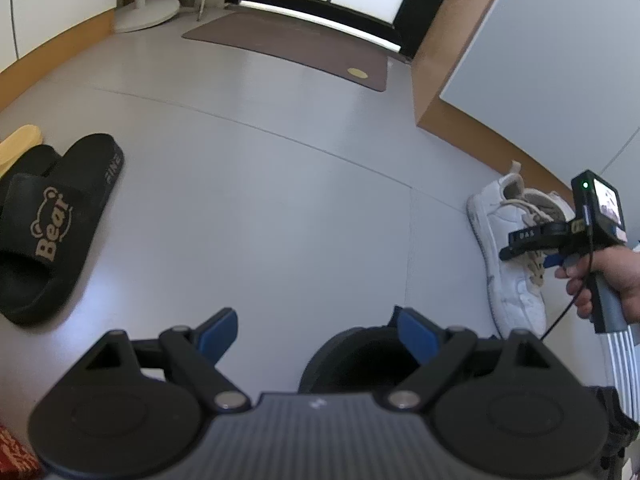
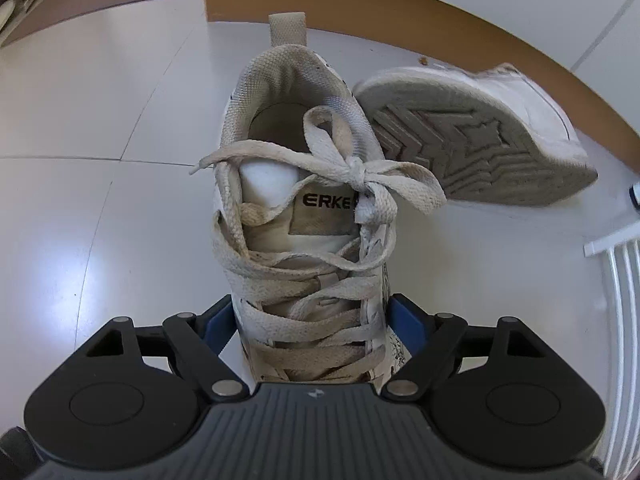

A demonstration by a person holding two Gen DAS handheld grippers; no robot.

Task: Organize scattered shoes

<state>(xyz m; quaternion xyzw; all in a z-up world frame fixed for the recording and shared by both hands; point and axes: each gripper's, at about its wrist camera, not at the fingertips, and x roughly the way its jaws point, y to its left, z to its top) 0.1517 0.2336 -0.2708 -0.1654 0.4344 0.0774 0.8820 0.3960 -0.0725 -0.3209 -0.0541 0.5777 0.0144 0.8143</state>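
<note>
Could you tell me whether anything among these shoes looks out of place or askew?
Yes: the second white sneaker, by the wall, lies tipped on its side with its sole showing, beside the upright laced sneaker.

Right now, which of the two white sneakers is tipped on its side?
The sneaker by the wooden baseboard, its grey tread showing. The laced ERKE sneaker stands upright, between the right claw's fingers.

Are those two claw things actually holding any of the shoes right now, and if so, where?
Left gripper is open and empty. Right gripper straddles the upright white sneaker across its laced middle; whether its pads already press cannot be told.
</note>
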